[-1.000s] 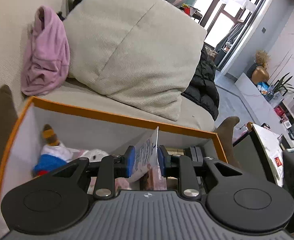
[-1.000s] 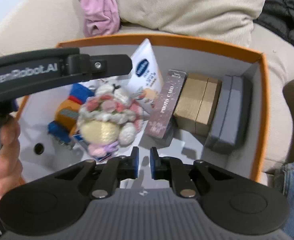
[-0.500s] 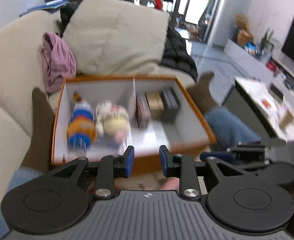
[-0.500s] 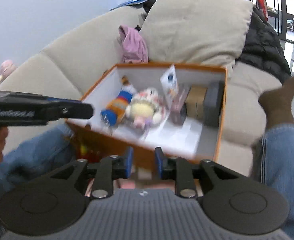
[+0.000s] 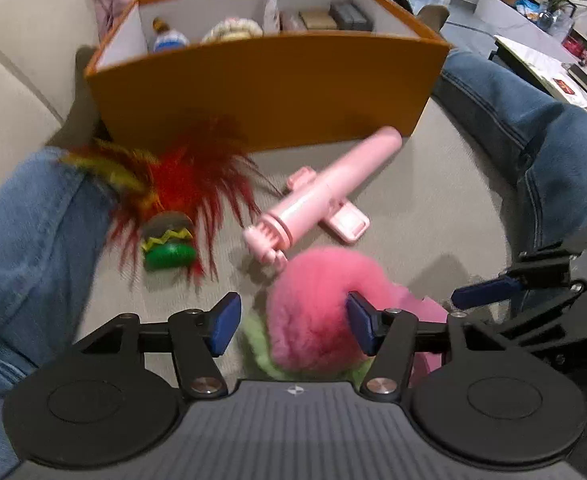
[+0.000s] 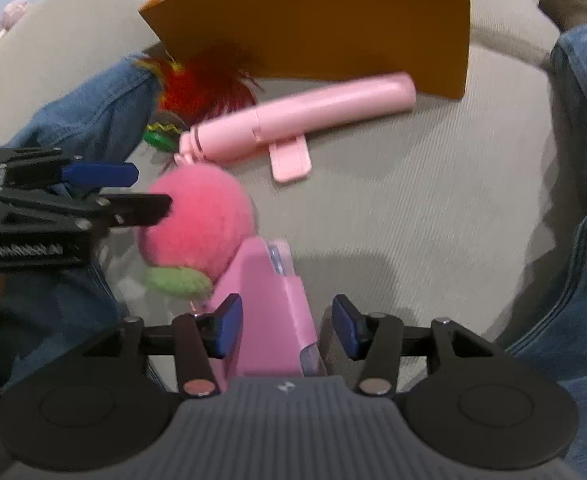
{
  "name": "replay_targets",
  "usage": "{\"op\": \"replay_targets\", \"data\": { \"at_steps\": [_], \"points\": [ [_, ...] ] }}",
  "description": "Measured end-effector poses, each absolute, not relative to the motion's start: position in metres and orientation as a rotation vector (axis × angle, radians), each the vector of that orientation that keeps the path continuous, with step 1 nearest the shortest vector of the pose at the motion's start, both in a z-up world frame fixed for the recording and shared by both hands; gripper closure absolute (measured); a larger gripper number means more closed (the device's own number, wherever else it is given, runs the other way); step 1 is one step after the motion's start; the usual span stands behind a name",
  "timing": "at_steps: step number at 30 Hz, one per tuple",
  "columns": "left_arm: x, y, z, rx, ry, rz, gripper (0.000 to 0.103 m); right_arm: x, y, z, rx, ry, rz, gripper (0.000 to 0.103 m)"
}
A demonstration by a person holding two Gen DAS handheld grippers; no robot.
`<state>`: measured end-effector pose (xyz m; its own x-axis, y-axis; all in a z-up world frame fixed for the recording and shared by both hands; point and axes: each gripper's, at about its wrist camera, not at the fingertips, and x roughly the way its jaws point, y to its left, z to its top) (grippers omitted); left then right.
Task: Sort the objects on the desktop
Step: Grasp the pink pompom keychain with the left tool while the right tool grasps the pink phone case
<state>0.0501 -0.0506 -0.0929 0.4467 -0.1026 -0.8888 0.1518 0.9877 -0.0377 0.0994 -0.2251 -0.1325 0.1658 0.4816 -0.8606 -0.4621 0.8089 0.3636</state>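
Your left hand-held gripper [image 5: 289,322] has just been opening and stands wide around the pink pompom [image 5: 317,304]. Your right hand-held gripper [image 6: 285,328] has also been opening, straddling the pink case [image 6: 265,312] without pressing it. Farther off on the sofa [image 6: 413,200] lie the pink stick [image 5: 329,188], the feather toy [image 5: 173,208], and the orange box [image 5: 269,88].

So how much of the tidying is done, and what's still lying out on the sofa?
Partly done. The orange box already holds two soft toys and several small boxes. In hand: nothing yet. The left gripper has just opened around the pink pompom, and the right gripper around the pink case, neither gripped. Also left on the sofa: the pink stick and the feather toy.
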Motion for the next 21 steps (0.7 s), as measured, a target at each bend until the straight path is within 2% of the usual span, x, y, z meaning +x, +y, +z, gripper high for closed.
{"op": "replay_targets", "data": {
  "at_steps": [2, 9, 12, 14, 15, 21],
  "points": [
    [0.051, -0.048, -0.102, 0.006, 1.112, -0.171, 0.030, 0.100, -0.223, -0.142, 0.028, 1.249, 0.675, 0.049],
    [0.056, -0.040, -0.129, -0.132, 1.161, -0.205, 0.028, 0.104, -0.222, -0.149, 0.065, 1.255, 0.704, 0.047],
    [0.056, -0.043, -0.130, -0.102, 1.130, -0.213, 0.032, 0.104, -0.216, -0.149, 0.047, 1.254, 0.720, 0.048],
    [0.056, -0.046, -0.130, -0.091, 1.115, -0.227, 0.044, 0.102, -0.214, -0.148, 0.028, 1.246, 0.719, 0.049],
    [0.057, -0.046, -0.131, -0.093, 1.116, -0.232, 0.046, 0.101, -0.214, -0.147, 0.024, 1.240, 0.717, 0.050],
    [0.050, -0.038, -0.126, -0.145, 1.111, -0.214, 0.052, 0.091, -0.222, -0.137, 0.066, 1.203, 0.711, 0.069]
  ]
}}
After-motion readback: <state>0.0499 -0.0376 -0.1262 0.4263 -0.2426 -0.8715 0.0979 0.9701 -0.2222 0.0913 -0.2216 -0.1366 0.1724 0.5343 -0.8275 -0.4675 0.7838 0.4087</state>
